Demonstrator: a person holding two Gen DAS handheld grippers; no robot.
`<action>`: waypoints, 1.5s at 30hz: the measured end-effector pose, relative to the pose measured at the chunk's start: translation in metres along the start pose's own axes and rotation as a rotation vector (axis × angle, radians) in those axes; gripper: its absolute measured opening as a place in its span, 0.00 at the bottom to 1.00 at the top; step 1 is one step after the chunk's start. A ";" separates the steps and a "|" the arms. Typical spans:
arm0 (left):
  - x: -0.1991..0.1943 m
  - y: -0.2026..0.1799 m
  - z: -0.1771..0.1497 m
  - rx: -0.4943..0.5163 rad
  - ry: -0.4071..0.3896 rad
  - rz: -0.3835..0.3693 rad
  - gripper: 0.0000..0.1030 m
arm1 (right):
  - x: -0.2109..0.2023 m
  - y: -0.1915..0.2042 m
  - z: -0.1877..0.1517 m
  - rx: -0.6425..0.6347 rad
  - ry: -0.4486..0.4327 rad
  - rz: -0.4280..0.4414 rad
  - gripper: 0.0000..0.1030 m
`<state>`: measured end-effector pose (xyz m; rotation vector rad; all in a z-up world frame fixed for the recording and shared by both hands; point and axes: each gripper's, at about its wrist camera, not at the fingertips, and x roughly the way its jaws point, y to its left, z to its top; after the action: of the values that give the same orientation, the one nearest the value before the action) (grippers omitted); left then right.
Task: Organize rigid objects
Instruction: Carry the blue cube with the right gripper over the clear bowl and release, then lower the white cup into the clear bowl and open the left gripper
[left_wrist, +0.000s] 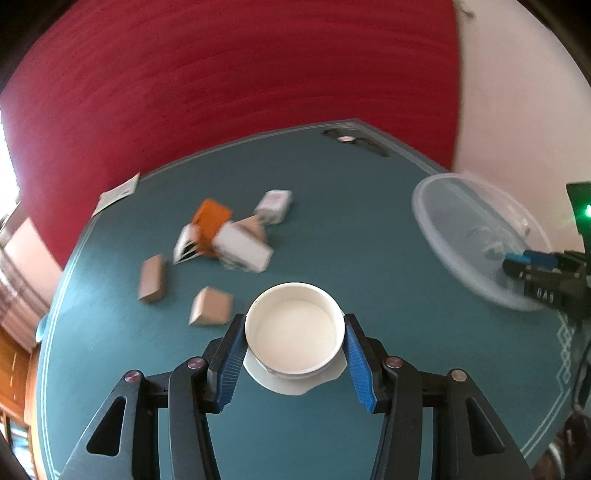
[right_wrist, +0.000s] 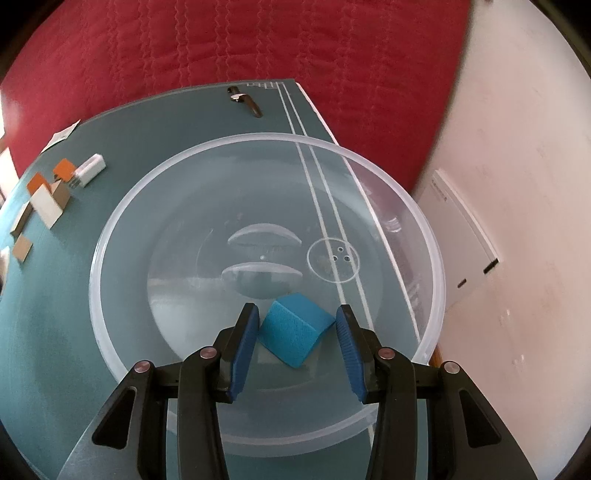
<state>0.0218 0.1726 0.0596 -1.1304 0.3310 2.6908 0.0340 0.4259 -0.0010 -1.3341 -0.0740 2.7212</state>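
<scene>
Left wrist view: the left gripper (left_wrist: 295, 345) has its jaws clamped on a white cup (left_wrist: 294, 328), one blue pad against each side of the rim, and the open mouth of the cup faces the camera. A white flap shows under the cup between the pads. The cup is held above the teal worktop (left_wrist: 332, 206). Beyond it lies a loose cluster of small boxes: two brown cardboard boxes (left_wrist: 152, 278) near the cup, then an orange box (left_wrist: 211, 223), a white box (left_wrist: 242, 249) and a second white box (left_wrist: 275, 205) farther back, several of them touching or overlapping; the picture is blurred there. A white card (left_wrist: 117, 192) lies at the far left edge of the worktop, and a dark object (left_wrist: 354, 142) lies near the far corner. At the right of this view stands a clear plastic bowl (left_wrist: 476, 236), with the right gripper (left_wrist: 524, 264) over its near rim. Right wrist view: the right gripper (right_wrist: 295, 332) hangs over the clear plastic bowl (right_wrist: 424, 229), which sits at the right edge of the worktop. A blue block (right_wrist: 293, 330) sits tilted between the jaws, its corners meeting both pads, so the jaws are clamped on it. The boxes lie well apart from the bowl, to the left. A red quilted cover (right_wrist: 258, 48) fills the background.
</scene>
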 end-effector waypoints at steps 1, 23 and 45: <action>0.001 -0.006 0.004 0.009 -0.001 -0.012 0.52 | -0.005 -0.001 -0.004 0.002 -0.004 0.000 0.43; 0.030 -0.114 0.052 0.131 -0.012 -0.241 0.52 | -0.043 -0.041 -0.013 0.250 -0.268 -0.027 0.44; 0.019 -0.077 0.041 0.053 -0.083 -0.141 0.92 | -0.041 -0.033 -0.012 0.264 -0.336 -0.054 0.52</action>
<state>0.0021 0.2596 0.0634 -0.9861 0.2952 2.5814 0.0711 0.4537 0.0270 -0.7898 0.2110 2.7600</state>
